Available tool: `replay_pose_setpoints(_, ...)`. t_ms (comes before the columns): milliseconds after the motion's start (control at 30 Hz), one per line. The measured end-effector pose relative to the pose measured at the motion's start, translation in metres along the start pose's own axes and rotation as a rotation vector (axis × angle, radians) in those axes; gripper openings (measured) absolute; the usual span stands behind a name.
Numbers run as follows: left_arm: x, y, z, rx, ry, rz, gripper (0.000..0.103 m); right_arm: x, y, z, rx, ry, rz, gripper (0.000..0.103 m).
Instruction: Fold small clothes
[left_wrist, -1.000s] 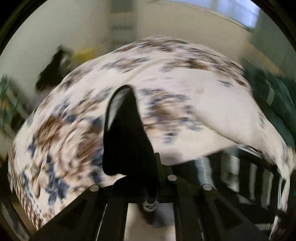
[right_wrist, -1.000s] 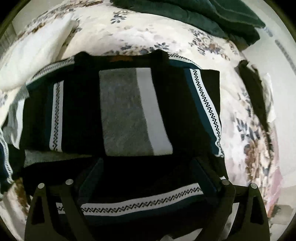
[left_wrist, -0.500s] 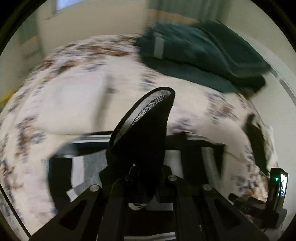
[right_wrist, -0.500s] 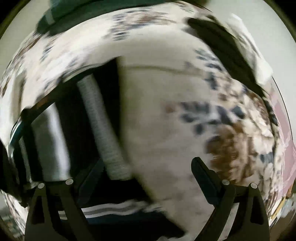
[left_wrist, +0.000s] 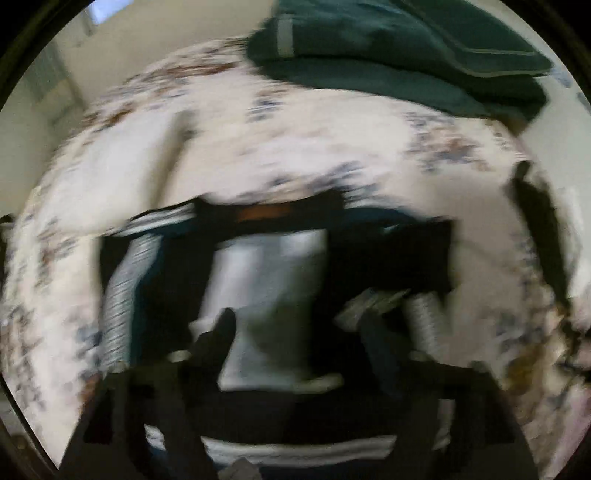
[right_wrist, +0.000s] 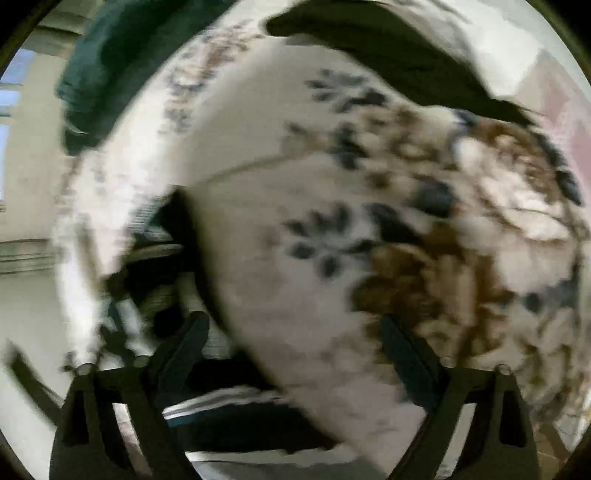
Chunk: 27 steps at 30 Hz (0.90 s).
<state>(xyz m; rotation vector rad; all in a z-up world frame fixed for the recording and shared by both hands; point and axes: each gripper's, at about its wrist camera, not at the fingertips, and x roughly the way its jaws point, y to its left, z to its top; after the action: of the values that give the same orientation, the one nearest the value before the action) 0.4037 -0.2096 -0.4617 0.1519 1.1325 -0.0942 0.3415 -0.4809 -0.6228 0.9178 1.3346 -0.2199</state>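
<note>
Two grippers showed, each from its own wrist camera, and both pictures were smeared by motion. Nearest in the left wrist view, the left gripper stood with its fingers spread wide and nothing between them, hanging over the black sweater. That sweater lay spread on the floral bedspread, its grey and white panel showing in the gap between the fingers and a patterned white band running along each side. Its collar edge pointed toward the far side of the bed. Beyond it, at the head of the bed, a dark green blanket sat in a heap, and a dark garment lay at the right edge of the bedspread.

In the right wrist view, the right gripper also had its fingers set wide apart and held nothing. Only a corner of the sweater showed low and left, partly under the left finger; the bedspread filled the rest, with the dark garment at the top and the green blanket at upper left.
</note>
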Motion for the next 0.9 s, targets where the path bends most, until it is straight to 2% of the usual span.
replay_pose_setpoints(33, 0.000, 0.018, -0.015, -0.002, 0.011, 0.052, 0.089, 0.000, 0.010, 0.002, -0.014, 0.009, 0.027, 0.081)
replay_pose_setpoints(67, 0.003, 0.036, -0.030, -0.001, 0.035, 0.100, 0.093, 0.003, 0.021, 0.005, -0.033, 0.023, 0.052, 0.080)
replay_pose_setpoints(200, 0.030, 0.105, -0.105, -0.011, 0.184, 0.325, 0.094, 0.032, 0.074, 0.020, -0.101, 0.076, 0.125, 0.080)
replay_pose_setpoints(233, 0.037, 0.117, -0.119, -0.025, 0.213, 0.351, 0.094, 0.045, 0.087, 0.026, -0.089, 0.097, 0.140, 0.080)
replay_pose_setpoints(300, 0.049, 0.143, -0.146, -0.087, 0.273, 0.375, 0.094, 0.072, 0.108, 0.034, -0.057, 0.151, 0.191, 0.080)
replay_pose_setpoints(367, 0.054, 0.158, -0.159, -0.149, 0.283, 0.339, 0.097, 0.105, 0.132, 0.041, -0.055, 0.204, 0.171, 0.080)
replay_pose_setpoints(433, 0.057, 0.164, -0.164, -0.184, 0.269, 0.306, 0.099, 0.141, 0.157, 0.045, -0.090, 0.279, 0.063, 0.079)
replay_pose_setpoints(467, 0.059, 0.165, -0.166, -0.195, 0.269, 0.290, 0.100, 0.149, 0.164, 0.042, -0.101, 0.287, 0.049, 0.055)
replay_pose_setpoints(500, 0.063, 0.168, -0.166, -0.211, 0.277, 0.272, 0.102, 0.151, 0.174, 0.038, -0.128, 0.275, 0.060, 0.004)
replay_pose_setpoints(567, 0.069, 0.173, -0.167, -0.243, 0.282, 0.242, 0.103, 0.134, 0.196, 0.030, -0.222, 0.204, 0.077, 0.004)
replay_pose_setpoints(633, 0.073, 0.180, -0.167, -0.280, 0.285, 0.197, 0.103, 0.094, 0.214, 0.020, -0.327, 0.080, 0.144, 0.004)
replay_pose_setpoints(700, 0.075, 0.187, -0.169, -0.311, 0.283, 0.162, 0.103, 0.066, 0.213, 0.013, -0.388, 0.009, 0.151, 0.004)
replay_pose_setpoints(733, 0.076, 0.188, -0.170, -0.318, 0.279, 0.152, 0.103, 0.060, 0.205, 0.011, -0.420, -0.008, 0.096, 0.004)
replay_pose_setpoints(767, 0.075, 0.189, -0.171, -0.325, 0.272, 0.147, 0.103, 0.063, 0.193, 0.008, -0.456, 0.001, 0.024, 0.013)
replay_pose_setpoints(800, 0.074, 0.188, -0.173, -0.328, 0.259, 0.150, 0.103, 0.071, 0.182, 0.008, -0.474, 0.039, -0.045, 0.027)
replay_pose_setpoints(833, 0.073, 0.186, -0.174, -0.321, 0.249, 0.153, 0.103, 0.085, 0.165, 0.006, -0.478, 0.110, -0.159, 0.033)
replay_pose_setpoints(867, 0.072, 0.186, -0.175, -0.312, 0.249, 0.151, 0.103, 0.093, 0.149, 0.004, -0.465, 0.155, -0.235, 0.034)
replay_pose_setpoints(900, 0.071, 0.187, -0.175, -0.305, 0.262, 0.136, 0.103, 0.097, 0.135, 0.004, -0.436, 0.179, -0.273, 0.034)
